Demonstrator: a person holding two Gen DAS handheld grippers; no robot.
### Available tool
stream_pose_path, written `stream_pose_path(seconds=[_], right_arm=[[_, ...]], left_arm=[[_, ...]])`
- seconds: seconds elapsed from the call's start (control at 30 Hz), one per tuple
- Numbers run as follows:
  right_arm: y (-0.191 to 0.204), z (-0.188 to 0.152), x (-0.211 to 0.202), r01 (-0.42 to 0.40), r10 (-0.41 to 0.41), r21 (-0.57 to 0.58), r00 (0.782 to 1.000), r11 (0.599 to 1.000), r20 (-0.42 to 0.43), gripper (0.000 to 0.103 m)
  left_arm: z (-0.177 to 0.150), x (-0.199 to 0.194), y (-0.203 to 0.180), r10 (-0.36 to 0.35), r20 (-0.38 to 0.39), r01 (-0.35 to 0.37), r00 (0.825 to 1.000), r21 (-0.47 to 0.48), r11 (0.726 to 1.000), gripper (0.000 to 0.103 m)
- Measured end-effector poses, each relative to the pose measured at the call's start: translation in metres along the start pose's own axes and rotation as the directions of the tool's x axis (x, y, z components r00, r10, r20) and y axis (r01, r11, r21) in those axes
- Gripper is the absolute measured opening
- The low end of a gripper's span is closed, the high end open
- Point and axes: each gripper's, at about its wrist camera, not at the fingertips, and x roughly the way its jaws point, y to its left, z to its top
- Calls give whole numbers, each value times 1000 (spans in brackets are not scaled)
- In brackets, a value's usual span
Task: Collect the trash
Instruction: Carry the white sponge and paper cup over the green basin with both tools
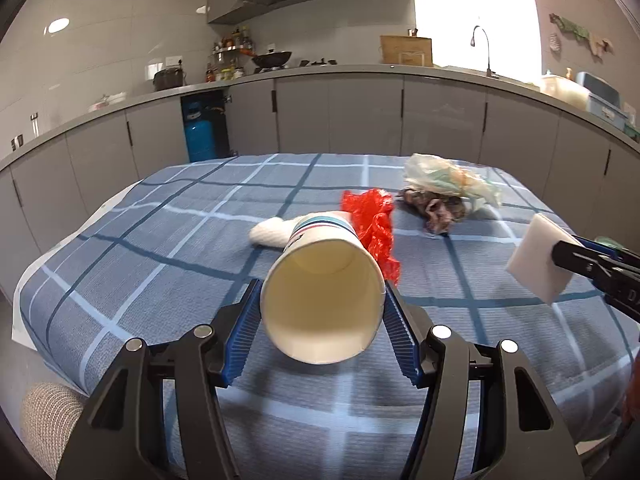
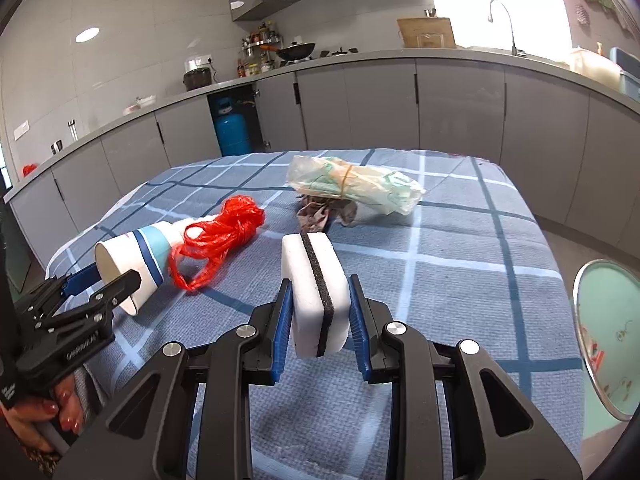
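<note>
Your left gripper (image 1: 322, 312) has its jaws clamped on the open mouth of a paper cup (image 1: 322, 280), one ribbed blue pad on either side of the rim. Your right gripper (image 2: 320, 314) is closed on a white sponge (image 2: 316, 292), squeezing its two broad faces with the dark seam running up between the pads. Both pieces appear lifted clear of the checked tablecloth (image 2: 460, 280), near its front edge.

Carry both loads level and squeeze the cup no harder, since thin card buckles and then slips. The foam gives under pressure, so your hold on it is forgiving. No bin shows in either view; the green round thing (image 2: 608, 340) at the far right edge may be the lid of one, though I cannot tell.

Further out, a loose tangle of red plastic string (image 2: 218, 240) lies just behind the cup, glossy and snag-prone. A white crumpled wad (image 1: 270, 234) sits to its left. Toward the far side lies a clear plastic bag (image 2: 356, 188), wrinkled and bound with a rubber band, resting against a brownish crumpled scrap (image 2: 320, 212). These soft, shapeless pieces will want a pinch taken in the middle.
</note>
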Motion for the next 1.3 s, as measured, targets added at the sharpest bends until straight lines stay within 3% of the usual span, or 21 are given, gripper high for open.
stream_pose_path(seconds=[0.83, 1.3], right_arm=[[-66, -3, -42, 132, -143, 135, 987, 982, 71, 28], [-124, -12, -70, 229, -259, 277, 963, 933, 73, 28]], left_arm=[[12, -11, -112, -191, 23, 187, 981, 125, 974, 59], [17, -18, -175, -311, 30, 302, 950, 176, 937, 59]])
